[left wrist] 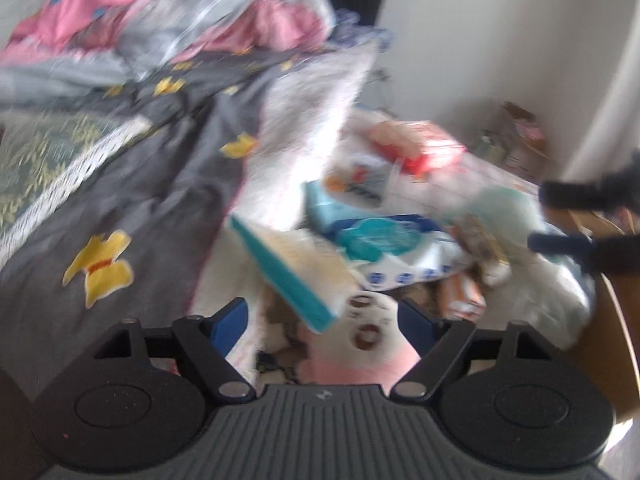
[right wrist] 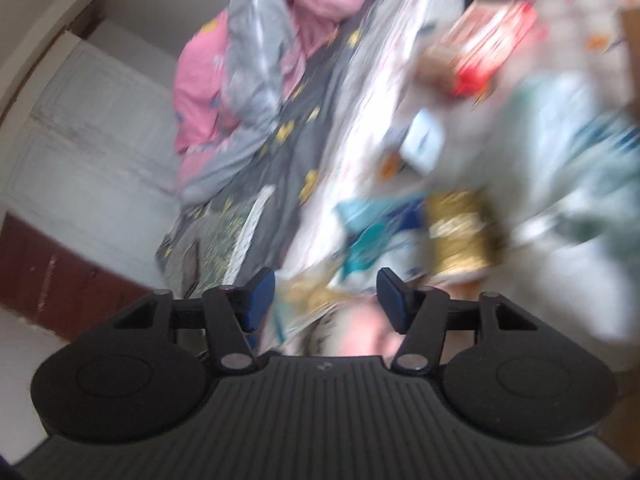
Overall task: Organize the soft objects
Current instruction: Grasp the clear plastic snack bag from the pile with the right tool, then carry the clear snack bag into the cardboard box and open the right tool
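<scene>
Over a grey bedspread with yellow patches (left wrist: 120, 208), the left gripper (left wrist: 324, 320) gaped, holding nothing. Beside heaped plastic packets (right wrist: 372, 248), the right gripper (right wrist: 326, 300) also stood parted and empty.

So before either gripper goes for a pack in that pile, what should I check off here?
1. Left gripper open: ok, jaws apart, nothing pinched.
2. Right gripper open: ok, jaws apart, nothing pinched.
3. Target chosen: cannot tell; neither gripper is at the wipes pack or the red pack.
4. Views sharp enough to aim: not ok, both blurred.
5. Grippers apart: ok, the right one shows at the far right edge of the left view, clear of the left.
6. Grey duvet clear of the pile: ok, it lies beside it.
</scene>
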